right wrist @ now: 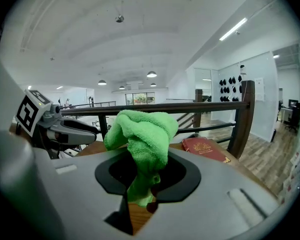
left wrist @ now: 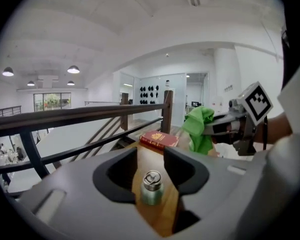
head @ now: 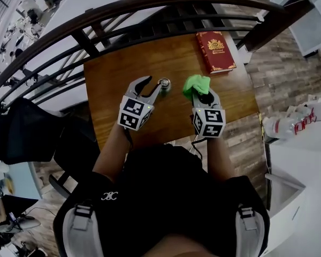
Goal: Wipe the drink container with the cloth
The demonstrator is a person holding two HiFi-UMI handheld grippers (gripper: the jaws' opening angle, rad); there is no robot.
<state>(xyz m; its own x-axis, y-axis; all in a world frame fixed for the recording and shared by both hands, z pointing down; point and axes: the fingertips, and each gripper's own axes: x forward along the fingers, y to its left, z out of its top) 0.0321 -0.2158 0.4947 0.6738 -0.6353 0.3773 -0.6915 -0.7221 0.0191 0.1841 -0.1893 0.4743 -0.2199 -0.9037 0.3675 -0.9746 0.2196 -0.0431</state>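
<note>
An open-plan office or lab on a mezzanine is suggested: a wooden desk is set against a dark railing, beyond which a lower floor with workstations is seen. Pendant lamps are hung from a white ceiling, and glass-walled rooms and plank flooring are visible

No legible text anywhere. Red book on the worktop: gold crest plus lines of gold lettering, too small to read. Person's dark top: white interlaced monogram, letters unclear. Left gripper and right gripper cubes: black-and-white square codes only, no characters.
</note>
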